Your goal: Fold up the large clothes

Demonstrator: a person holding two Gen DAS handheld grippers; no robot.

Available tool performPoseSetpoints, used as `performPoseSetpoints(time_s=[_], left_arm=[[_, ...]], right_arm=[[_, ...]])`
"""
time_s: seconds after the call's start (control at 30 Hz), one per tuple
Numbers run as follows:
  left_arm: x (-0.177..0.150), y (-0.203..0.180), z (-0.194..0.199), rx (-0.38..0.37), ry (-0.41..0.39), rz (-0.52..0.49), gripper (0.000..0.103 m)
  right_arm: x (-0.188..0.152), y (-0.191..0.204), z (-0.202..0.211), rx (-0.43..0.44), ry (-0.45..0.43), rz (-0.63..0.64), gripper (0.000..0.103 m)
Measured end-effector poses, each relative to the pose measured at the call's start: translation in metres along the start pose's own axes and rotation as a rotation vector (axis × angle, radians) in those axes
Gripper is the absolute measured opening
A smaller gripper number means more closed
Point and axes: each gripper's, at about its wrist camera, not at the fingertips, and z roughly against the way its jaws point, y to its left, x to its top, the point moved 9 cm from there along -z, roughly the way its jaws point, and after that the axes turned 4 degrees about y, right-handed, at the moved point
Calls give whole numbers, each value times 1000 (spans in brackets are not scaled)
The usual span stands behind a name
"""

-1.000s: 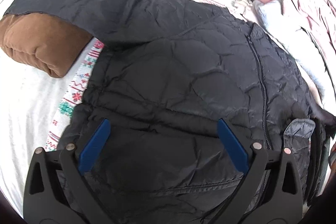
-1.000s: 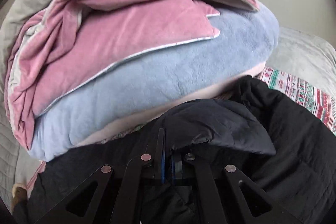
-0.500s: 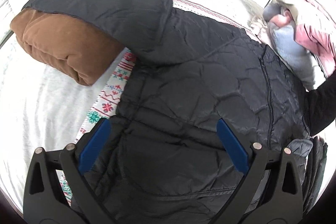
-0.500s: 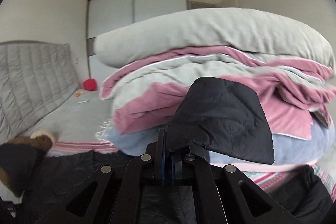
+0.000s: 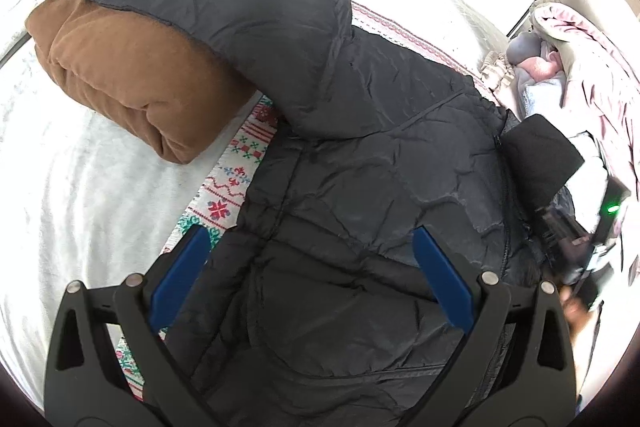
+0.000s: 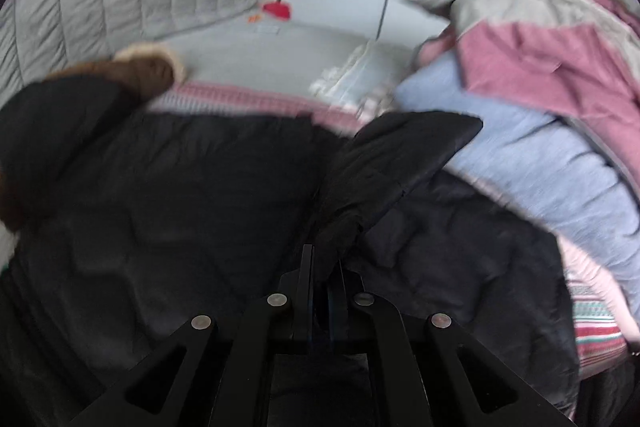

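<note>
The right gripper (image 6: 324,267), jaws clenched on the sleeve (image 6: 396,155), has swung it over the jacket (image 5: 360,207) toward 9 o'clock, folding inward, while the left gripper (image 5: 312,267) hovers released.

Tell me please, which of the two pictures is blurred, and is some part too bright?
Left wrist view: sharp on the jacket, but the bedsheet and the top right corner are washed out by strong light. Right wrist view: dimmer and smeared by motion, most on the jacket sleeve and the brown cushion.
</note>
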Motion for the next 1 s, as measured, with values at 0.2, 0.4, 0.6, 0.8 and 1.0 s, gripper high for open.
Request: performPoseSetpoints(time_s=[0.2,0.4,0.6,0.8,1.0], left_arm=[[0,-1,-2,9,2,-12,101],[0,-1,-4,13,3,-14,101],[1,1,-2,12,-4,-6,101],[1,1,-2,19,-11,-13,101],[11,15,12,12,-42,12,101]], right_arm=[[-7,35,-8,33,17,117,56],[1,56,-1,100,19,111,61],[9,23,6,174,6,-124,65],[-22,6,-41,163,162,-177,66],[-12,11,35,157,63,-181,67]])
